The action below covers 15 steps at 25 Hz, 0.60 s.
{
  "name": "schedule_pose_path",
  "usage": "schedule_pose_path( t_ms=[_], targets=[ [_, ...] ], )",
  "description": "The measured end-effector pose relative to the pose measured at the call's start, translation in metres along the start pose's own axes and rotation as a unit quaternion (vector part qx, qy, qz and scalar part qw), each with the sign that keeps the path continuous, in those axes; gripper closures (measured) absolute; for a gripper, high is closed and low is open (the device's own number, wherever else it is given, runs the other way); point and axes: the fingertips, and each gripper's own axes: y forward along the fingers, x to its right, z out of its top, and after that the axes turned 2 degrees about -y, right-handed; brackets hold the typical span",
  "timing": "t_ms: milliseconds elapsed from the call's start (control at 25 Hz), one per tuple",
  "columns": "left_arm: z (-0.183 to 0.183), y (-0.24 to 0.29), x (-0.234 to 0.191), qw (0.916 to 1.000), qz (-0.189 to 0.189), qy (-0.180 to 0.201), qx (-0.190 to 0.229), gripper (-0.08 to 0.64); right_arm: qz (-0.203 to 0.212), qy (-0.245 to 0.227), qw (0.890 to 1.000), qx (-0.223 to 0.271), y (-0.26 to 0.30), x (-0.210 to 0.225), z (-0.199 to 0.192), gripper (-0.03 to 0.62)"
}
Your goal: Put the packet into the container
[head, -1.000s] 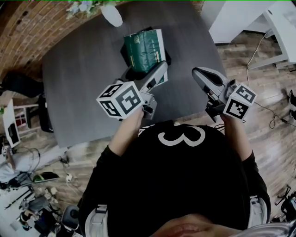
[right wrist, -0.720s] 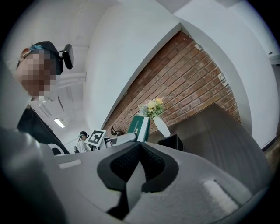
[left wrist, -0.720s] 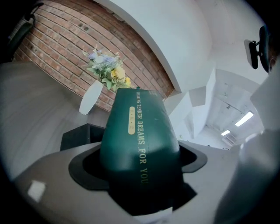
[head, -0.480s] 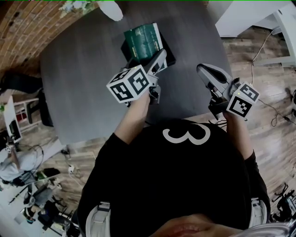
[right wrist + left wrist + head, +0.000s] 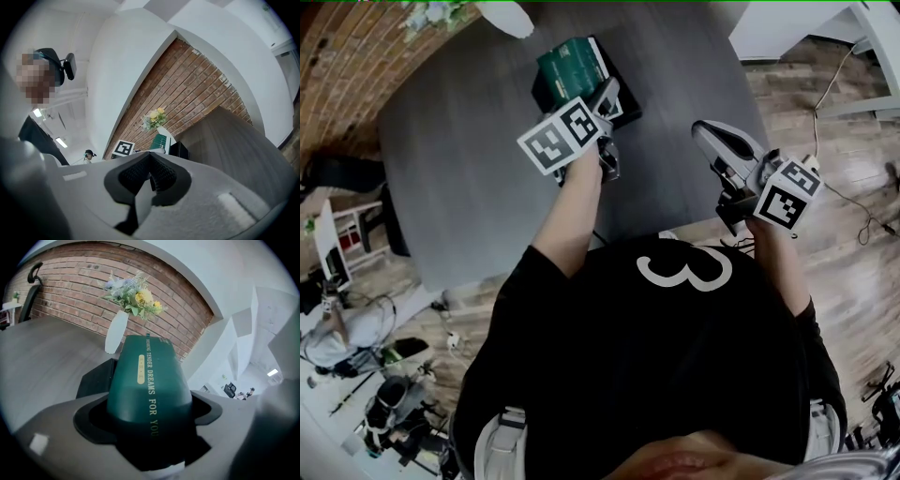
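**While clamped in the left gripper (image 5: 605, 96), hanging over the container (image 5: 93, 378)**

Grips the green packet (image 5: 147, 380) across its width, with fingers (image 5: 56, 432) spread wide and pressed to both flanks. Holds it lengthwise, far end out over the black container and tilted slightly down. Hides most of the container's opening from the left gripper view, so cannot tell whether the packet's far end touches the rim or floats clear of it.

Just behind the container on the grey surface (image 5: 469, 178): a white vase (image 5: 116, 331) of pale flowers (image 5: 133, 294), close enough to crowd the far side. Behind the container again, a brick wall (image 5: 70, 291). Far to the left of the container, past the surface's edge, a black chair (image 5: 32, 280).

Well to the right of the container, over the surface's near edge: the right gripper (image 5: 705, 136), fingers (image 5: 136, 176) closed together on nothing.
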Motion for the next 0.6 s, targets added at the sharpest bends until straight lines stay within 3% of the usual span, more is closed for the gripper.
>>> schedule_pose_path(
  t_ms=[200, 360, 600],
  targets=[
    [-0.007, 0.016, 0.001, 0.9998, 0.004, 0.021, -0.006, 0.075, -0.006, 0.005, 1.000, -0.001, -0.010, 0.006, -0.003, 0.591],
    [-0.002, 0.005, -0.002, 0.9992, 0.035, 0.019, -0.009, 0.072, -0.002, 0.009, 1.000, 0.000, -0.013, 0.004, -0.004, 0.591],
    [-0.001, 0.007, -0.001, 0.9995, 0.023, 0.017, -0.012, 0.066, -0.003, 0.012, 1.000, -0.002, -0.014, 0.006, -0.005, 0.591]
  ],
)
